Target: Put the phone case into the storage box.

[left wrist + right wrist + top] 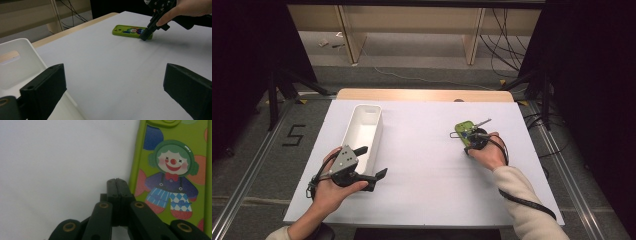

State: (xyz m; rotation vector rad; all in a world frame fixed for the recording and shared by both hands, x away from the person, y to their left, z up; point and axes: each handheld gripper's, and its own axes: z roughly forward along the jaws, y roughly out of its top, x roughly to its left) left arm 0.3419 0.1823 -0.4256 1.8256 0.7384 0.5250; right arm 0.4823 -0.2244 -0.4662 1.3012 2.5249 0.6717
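A lime-green phone case with a clown picture lies flat on the white table cover, right of centre. My right gripper points down at its near end. In the right gripper view the jaws are shut with nothing between them, and the right gripper has its tip on the cover just beside the long edge of the phone case. My left gripper is held open at the front left, next to the white bin. The left gripper has wide, empty jaws and faces the phone case and the right gripper.
The long white bin stands empty at the left of the table, with a handle slot in its far end. A wooden table edge shows behind the white cover. Cables and stands surround the table on the floor.
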